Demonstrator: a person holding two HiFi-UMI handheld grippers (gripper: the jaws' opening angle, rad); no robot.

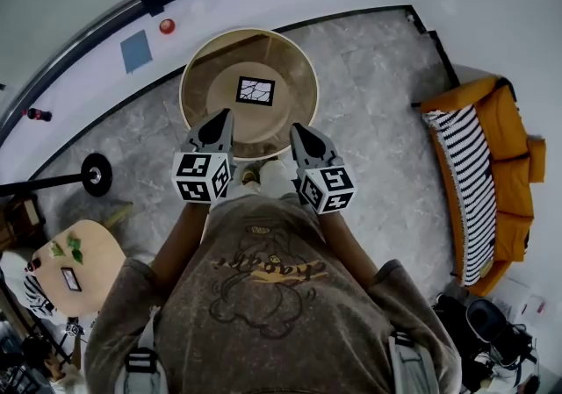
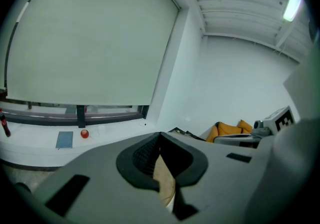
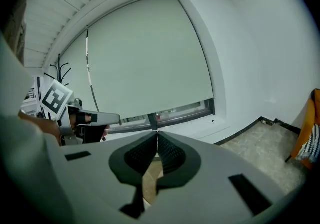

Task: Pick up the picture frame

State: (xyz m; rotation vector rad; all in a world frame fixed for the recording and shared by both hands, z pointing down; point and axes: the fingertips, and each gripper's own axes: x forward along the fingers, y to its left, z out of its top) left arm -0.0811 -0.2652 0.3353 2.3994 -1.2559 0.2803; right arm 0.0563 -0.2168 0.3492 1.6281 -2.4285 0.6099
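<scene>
Pointing at the round tan bench (image 1: 209, 76), the grey left claw (image 1: 223, 115) and right claw (image 1: 298, 130) were shut and empty; the black-rimmed picture frame (image 1: 255, 90) lay flat at their twelve o'clock. Unopened, they might shove it.

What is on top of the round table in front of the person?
A picture frame lies flat near the middle of the round table. The left gripper and right gripper cover its near edge, so that strip cannot be seen.
</scene>
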